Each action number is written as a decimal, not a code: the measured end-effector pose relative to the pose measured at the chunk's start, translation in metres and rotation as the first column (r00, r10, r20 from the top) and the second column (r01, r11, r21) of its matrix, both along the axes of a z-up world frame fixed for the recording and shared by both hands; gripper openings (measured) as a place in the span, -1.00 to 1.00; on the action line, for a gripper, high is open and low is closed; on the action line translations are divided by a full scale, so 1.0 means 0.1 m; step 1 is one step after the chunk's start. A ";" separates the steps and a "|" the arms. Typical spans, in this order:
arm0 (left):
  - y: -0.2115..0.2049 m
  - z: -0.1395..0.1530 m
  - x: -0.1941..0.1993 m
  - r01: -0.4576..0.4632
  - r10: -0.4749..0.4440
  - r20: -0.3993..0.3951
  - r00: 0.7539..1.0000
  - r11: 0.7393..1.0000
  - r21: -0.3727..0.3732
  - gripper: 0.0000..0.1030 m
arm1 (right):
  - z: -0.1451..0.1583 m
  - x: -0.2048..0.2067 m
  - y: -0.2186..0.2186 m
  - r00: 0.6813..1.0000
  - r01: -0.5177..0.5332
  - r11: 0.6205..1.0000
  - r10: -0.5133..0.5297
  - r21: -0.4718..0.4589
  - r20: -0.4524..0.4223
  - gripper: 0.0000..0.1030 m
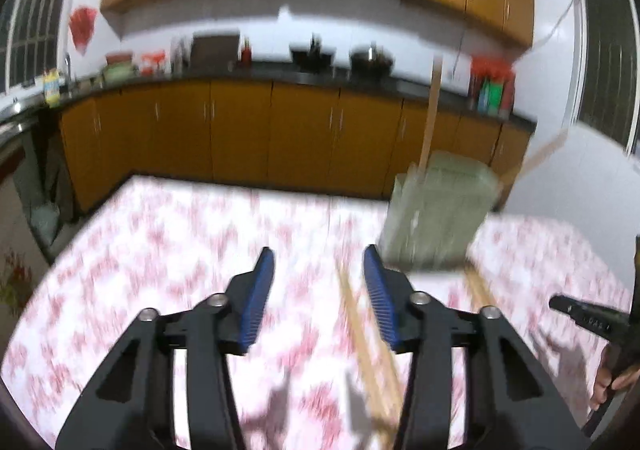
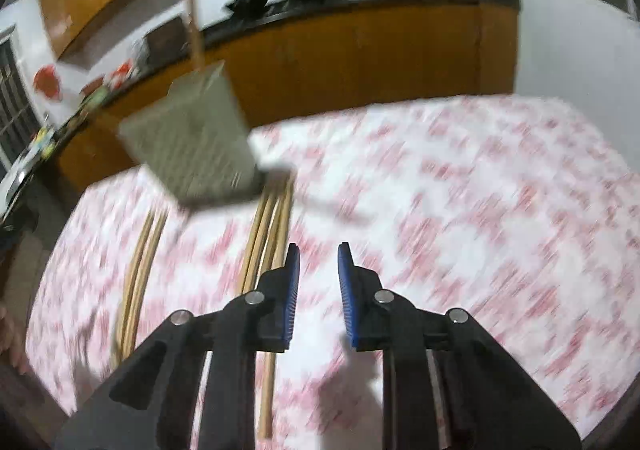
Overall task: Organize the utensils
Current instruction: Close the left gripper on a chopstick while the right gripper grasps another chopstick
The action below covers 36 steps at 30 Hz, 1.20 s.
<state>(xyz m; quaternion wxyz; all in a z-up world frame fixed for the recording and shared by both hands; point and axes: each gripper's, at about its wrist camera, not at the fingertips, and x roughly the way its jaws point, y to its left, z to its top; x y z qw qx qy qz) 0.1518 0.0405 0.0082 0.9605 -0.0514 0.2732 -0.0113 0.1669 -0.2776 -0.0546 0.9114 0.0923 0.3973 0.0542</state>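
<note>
Both views are motion-blurred. A pale green utensil holder [image 1: 438, 208] stands on the table with chopsticks [image 1: 431, 110] upright in it. It also shows in the right wrist view [image 2: 192, 140]. Wooden chopsticks [image 1: 370, 354] lie on the cloth under my left gripper [image 1: 319, 260], which is open and empty. More chopsticks [image 1: 478, 288] lie to its right. In the right wrist view one bundle of chopsticks [image 2: 266, 234] lies just left of my right gripper [image 2: 318, 250], another pair [image 2: 140, 270] further left. My right gripper is open and empty.
The table [image 1: 160, 250] has a white cloth with red flowers. Orange kitchen cabinets [image 1: 240, 130] and a dark counter with pots [image 1: 368, 58] run behind it. The other gripper's handle and a hand [image 1: 600, 330] show at the right edge.
</note>
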 end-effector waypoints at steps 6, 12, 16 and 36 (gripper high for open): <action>-0.01 -0.43 -0.09 0.026 -0.031 -0.128 0.991 0.999 -0.042 -0.22 | -0.31 -0.14 0.31 0.995 -0.080 0.996 0.078 -0.043 -0.057 -0.60; -0.11 -0.64 -0.15 0.060 -0.071 -0.188 0.980 0.996 -0.062 -0.29 | -0.42 -0.14 0.39 0.995 -0.076 0.992 0.068 -0.104 -0.076 -0.83; -0.20 -0.72 -0.14 0.088 -0.104 -0.215 0.971 0.993 -0.080 -0.42 | -0.43 -0.08 0.26 0.997 -0.009 0.995 0.001 -0.097 -0.077 -0.85; -0.40 -0.95 -0.06 0.139 -0.145 -0.325 0.934 0.989 -0.043 -0.67 | -0.43 -0.06 0.20 0.997 0.018 0.992 -0.026 -0.123 -0.070 -0.84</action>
